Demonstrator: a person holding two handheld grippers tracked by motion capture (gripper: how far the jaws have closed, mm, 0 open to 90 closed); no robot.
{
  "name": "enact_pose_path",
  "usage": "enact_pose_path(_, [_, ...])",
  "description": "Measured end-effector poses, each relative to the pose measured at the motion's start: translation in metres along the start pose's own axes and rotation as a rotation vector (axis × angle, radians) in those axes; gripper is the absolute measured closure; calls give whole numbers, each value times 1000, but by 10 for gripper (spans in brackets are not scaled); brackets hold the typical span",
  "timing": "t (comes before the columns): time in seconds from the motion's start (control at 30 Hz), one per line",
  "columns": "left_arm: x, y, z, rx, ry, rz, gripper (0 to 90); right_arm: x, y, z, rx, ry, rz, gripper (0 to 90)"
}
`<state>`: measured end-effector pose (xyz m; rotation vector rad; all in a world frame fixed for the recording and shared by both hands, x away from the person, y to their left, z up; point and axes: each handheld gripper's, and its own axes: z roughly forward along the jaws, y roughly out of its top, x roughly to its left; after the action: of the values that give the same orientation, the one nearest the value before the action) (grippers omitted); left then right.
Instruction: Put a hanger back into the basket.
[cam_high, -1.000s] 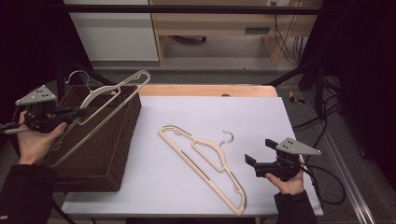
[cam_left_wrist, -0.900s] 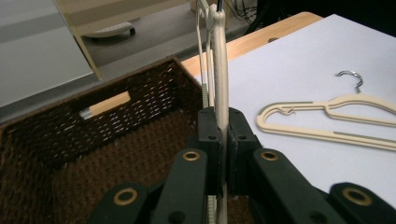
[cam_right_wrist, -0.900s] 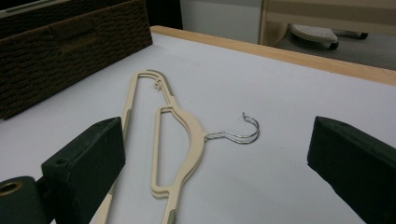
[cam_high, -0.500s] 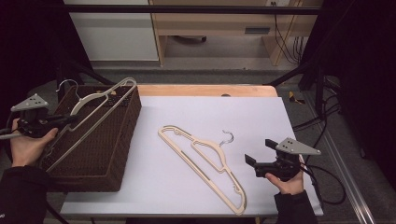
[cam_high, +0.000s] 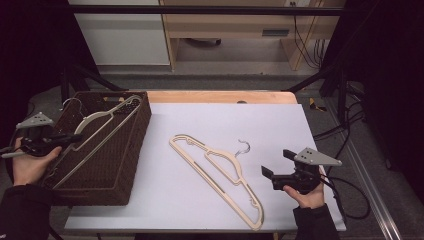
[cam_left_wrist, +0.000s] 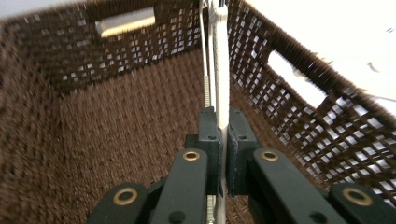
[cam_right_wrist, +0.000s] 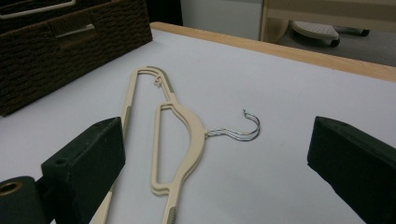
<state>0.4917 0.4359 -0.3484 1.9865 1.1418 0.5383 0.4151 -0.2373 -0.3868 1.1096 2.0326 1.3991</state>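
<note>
A cream plastic hanger (cam_high: 102, 124) slants over the brown wicker basket (cam_high: 136, 150) at the table's left, its far end down inside. My left gripper (cam_high: 74, 136) is shut on its near end. In the left gripper view the jaws pinch the hanger's thin bar (cam_left_wrist: 219, 56) edge-on, with the basket's woven wall (cam_left_wrist: 116, 60) all around. A second cream hanger (cam_high: 220, 172) with a metal hook lies flat on the white table top. My right gripper (cam_high: 266, 175) stands open just right of it; in the right gripper view that hanger (cam_right_wrist: 182, 121) lies ahead between the wide jaws.
The basket takes up the left edge of the table (cam_high: 280, 125). A wooden strip (cam_high: 220, 96) runs along the table's far edge. Cables (cam_high: 350, 190) trail off the right side beside the right hand.
My left gripper has moved left and down with its hanger, which now sits lower over the basket. The right gripper and the hanger on the table have stayed put.
</note>
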Motion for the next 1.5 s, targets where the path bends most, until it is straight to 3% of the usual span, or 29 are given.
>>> enact_pose_path(0.17, [1,-11,21,62,19,-24,863,0,0,0,1,1,-2,46])
enact_pose_path(0.33, [5,-18,26,93,42,-60,856,0,0,0,-1,2,-1,47])
enact_pose_path(0.43, [7,-19,29,136,107,-72,839,1,0,1,4,4,-3,46])
enact_pose_path(0.57, [15,-24,31,157,158,-127,773,1,0,1,4,6,-1,47])
enact_pose_path(0.67, [17,-25,31,194,174,-131,731,1,0,1,3,7,-2,47])
enact_pose_path(0.77, [19,-27,34,223,205,-147,632,1,0,1,0,9,0,48])
enact_pose_path(1.17, [26,-34,45,310,257,-235,371,1,-1,1,4,12,-5,49])
enact_pose_path(1.33, [28,-35,47,342,258,-239,350,2,-1,1,1,11,-1,49])
enact_pose_path(1.5, [29,-37,49,365,252,-268,326,2,0,1,-1,15,0,50])
